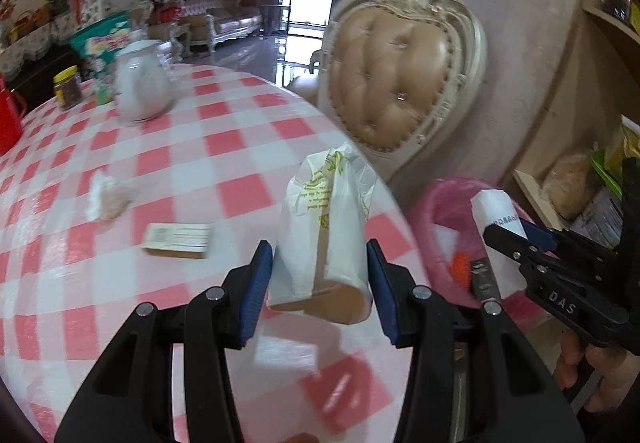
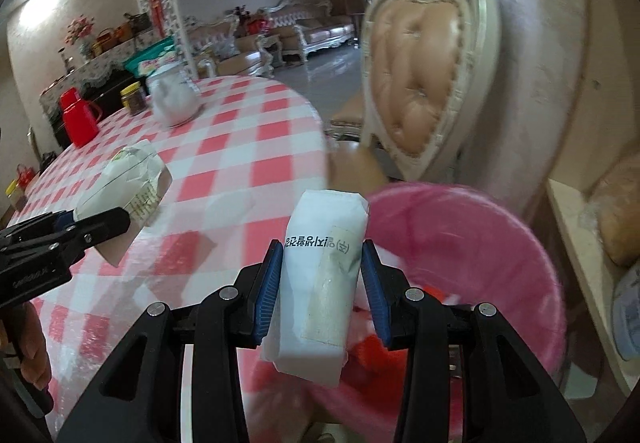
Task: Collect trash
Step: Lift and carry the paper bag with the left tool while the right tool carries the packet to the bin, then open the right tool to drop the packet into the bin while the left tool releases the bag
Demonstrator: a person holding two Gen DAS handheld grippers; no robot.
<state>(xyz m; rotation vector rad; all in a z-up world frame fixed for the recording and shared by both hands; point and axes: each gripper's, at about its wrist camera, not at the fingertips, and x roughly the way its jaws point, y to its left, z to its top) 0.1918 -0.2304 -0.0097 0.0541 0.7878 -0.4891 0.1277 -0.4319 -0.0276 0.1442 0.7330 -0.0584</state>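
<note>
While upright, the white packet [image 2: 320,275] sits clamped in the right gripper [image 2: 320,283].

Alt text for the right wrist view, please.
The right gripper holds a white paper packet over a pink trash bin. To its left, the left gripper holds a white bag above the red-checked table.

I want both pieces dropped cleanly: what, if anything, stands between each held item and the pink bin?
Nothing visible does. The right tongs hold the white packet right at the pink bin. The left tongs hold the paper bag above the checkered table edge, with open air toward the bin.
</note>
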